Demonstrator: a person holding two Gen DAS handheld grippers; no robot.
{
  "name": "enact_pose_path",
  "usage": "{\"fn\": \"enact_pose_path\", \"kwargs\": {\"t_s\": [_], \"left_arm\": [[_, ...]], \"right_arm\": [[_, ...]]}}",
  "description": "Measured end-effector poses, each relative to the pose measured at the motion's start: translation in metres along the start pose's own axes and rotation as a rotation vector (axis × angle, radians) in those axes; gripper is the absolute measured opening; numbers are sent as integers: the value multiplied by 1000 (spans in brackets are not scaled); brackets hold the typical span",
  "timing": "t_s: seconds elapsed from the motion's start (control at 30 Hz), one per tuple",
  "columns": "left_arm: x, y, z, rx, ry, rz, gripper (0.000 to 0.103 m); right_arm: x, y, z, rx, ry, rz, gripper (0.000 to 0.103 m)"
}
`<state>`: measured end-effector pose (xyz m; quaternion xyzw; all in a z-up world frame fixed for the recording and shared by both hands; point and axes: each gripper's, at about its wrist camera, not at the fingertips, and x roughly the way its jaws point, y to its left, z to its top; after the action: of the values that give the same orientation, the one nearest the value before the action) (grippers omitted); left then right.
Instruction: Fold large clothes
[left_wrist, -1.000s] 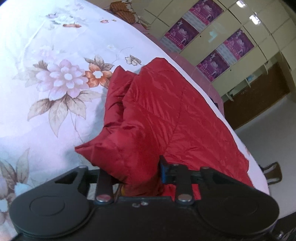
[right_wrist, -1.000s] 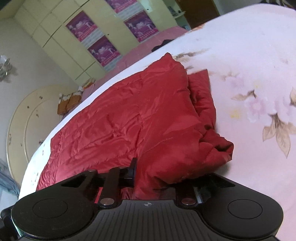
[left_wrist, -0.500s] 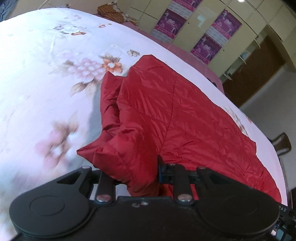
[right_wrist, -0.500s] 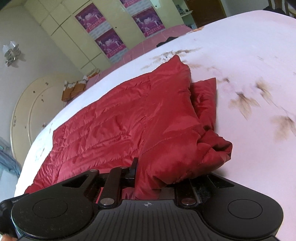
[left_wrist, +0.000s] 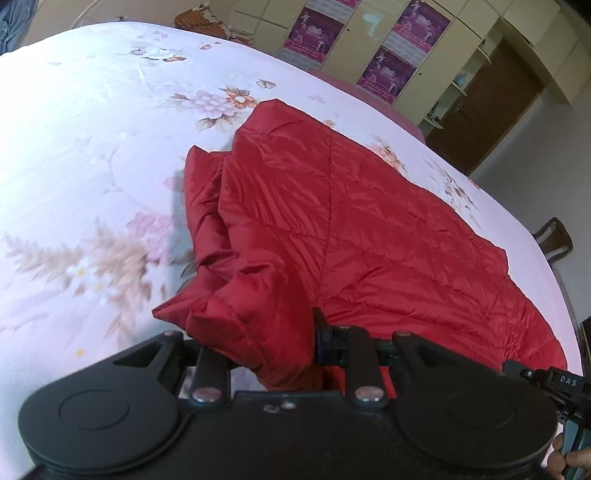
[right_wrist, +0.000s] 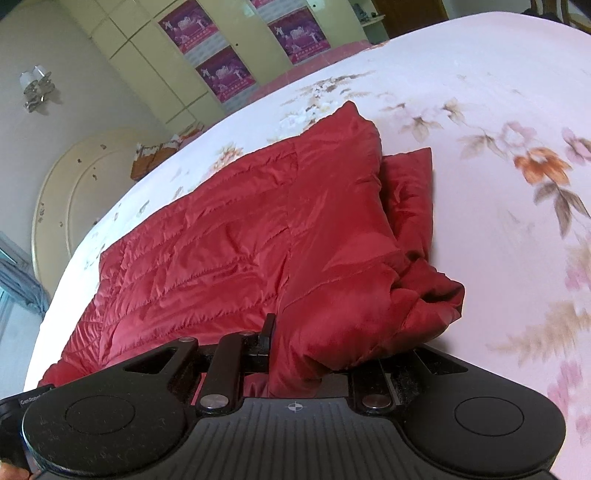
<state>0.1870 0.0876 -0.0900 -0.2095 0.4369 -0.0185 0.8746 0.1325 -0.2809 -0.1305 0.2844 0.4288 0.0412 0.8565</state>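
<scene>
Your left gripper is clamped narrow on a bunched end of the red quilted jacket; the right gripper is pinched nearly shut on a bunched end too. It's one garment, seen from opposite sides. Can't tell if those ends are cuffs, hem corners or shoulders.

The jacket lies on the bed, on a white floral sheet. Its body spreads flat ahead of both grippers, w/ a narrower red layer sticking out from under the top panel along one long side. In the left view the bulk runs away to the right; in the right view, away to the left. So the long axis prob. runs between your two hands, and each hand has its own end; neither is nearer the middle.

Next move, I'd guess: carry both ends over the flat part. Keep them level w/ each other or the fold skews.

Writing: "DAS" shows on a black part at the left view's right edge; "GenRobot"-like lettering, cut off, at the right view's left edge. Purple posters on the wardrobe: text too small to read.
</scene>
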Motion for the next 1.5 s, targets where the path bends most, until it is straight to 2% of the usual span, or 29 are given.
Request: {"fn": "enact_pose_path", "kwargs": {"t_s": [0.23,0.4,0.47,0.57,0.63,0.67,0.77,0.87,1.07,1.2,1.33,1.5], "left_arm": [[-11,4,-10,-4,11,-7,25],[-4,5,-11,16,16,-2,28],[-3,7,-12,22,20,6,31],[0,6,-15,11,19,21,42],[0,9,-15,-4,16,56,74],[-1,11,-15,-12,13,63,77],[-2,18,-16,-29,10,47,78],[-1,23,-17,-49,2,29,79],[-3,29,-23,-87,-22,1,83],[-10,31,-29,-123,-7,-26,85],[-16,35,-38,-169,1,-82,87],[-14,42,-40,-234,-36,-124,83]], "right_arm": [[15,-4,15,16,15,10,19],[35,-11,32,36,20,14,19],[41,-13,36,50,18,5,24],[45,-17,35,48,8,-31,42],[44,-20,39,50,-6,-49,47],[45,-21,42,47,-10,-56,49],[34,-23,48,17,-34,-105,61],[19,-28,51,8,-61,-139,62],[-7,-13,60,-113,-164,-211,62],[-15,7,63,-165,-202,-185,62],[-5,31,57,-220,-171,-131,62],[27,67,40,-343,-122,-84,62]]}}
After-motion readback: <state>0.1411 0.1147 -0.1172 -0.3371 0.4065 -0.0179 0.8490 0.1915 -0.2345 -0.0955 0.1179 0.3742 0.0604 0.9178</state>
